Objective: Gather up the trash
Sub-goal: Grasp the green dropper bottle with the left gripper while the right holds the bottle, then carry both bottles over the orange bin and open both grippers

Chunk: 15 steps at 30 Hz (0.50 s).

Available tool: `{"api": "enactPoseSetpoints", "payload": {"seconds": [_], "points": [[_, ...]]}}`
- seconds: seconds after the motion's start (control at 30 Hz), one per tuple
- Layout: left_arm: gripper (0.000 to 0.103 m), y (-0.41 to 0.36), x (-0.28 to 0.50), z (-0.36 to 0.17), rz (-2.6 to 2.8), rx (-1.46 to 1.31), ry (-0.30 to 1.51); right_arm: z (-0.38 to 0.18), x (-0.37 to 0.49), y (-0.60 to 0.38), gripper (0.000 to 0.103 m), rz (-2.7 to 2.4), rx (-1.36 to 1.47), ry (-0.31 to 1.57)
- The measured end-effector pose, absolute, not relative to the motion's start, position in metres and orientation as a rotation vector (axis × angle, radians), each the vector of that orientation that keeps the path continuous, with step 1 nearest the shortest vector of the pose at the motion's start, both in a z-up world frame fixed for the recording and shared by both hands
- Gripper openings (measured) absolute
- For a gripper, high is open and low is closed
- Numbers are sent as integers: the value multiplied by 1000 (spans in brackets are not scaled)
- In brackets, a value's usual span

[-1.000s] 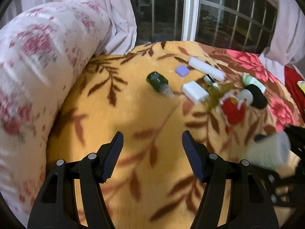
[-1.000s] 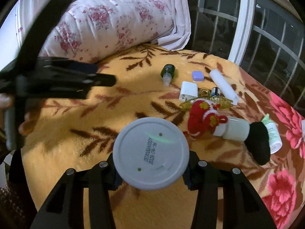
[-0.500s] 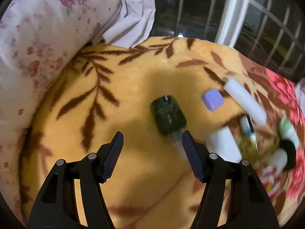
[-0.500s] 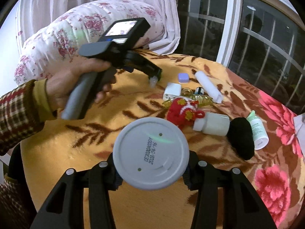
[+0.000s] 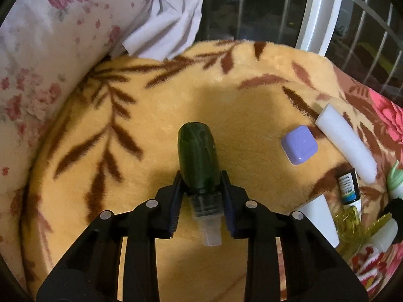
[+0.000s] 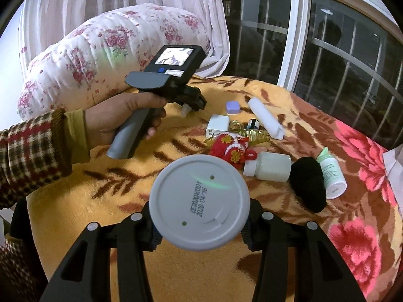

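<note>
Yellow leaf-print blanket [image 5: 126, 226], night at the window, and the green bottle [image 5: 197, 161] now sits between the left gripper [image 5: 201, 201] jaws, which were wide a moment ago and are closing onto its shoulders. First pickup is under way. Right gripper [image 6: 200, 229] stays clamped on the grey-lidded container [image 6: 199, 201]. Purple case [image 5: 299, 144] and white tube [image 5: 345, 146] wait nearby.

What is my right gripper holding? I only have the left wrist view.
Observer: The right gripper is clamped on a round white container with a printed date code.
Operator: What lies just beyond that container?
Observer: A red knitted ornament beside a white bottle lying on its side.
Operator: Anything right of that bottle?
Observer: A black fuzzy object, then a green-capped tube, all on the blanket.
</note>
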<state>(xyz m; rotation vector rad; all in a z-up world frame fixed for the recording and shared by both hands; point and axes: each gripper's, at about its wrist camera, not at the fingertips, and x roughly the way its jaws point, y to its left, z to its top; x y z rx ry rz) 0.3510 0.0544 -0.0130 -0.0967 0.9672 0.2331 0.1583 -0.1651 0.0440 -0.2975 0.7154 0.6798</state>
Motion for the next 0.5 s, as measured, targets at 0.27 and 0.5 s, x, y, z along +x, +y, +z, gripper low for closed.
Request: {"api": "enactPoseSetpoints", "payload": {"seconds": [0.27,0.5], "points": [[28,53,304,11,149,-19,901,49,150,-166,47,673,-290,702],[28,35,216,34,31,64,863,55,119,-165,47,669,-285,704]]}}
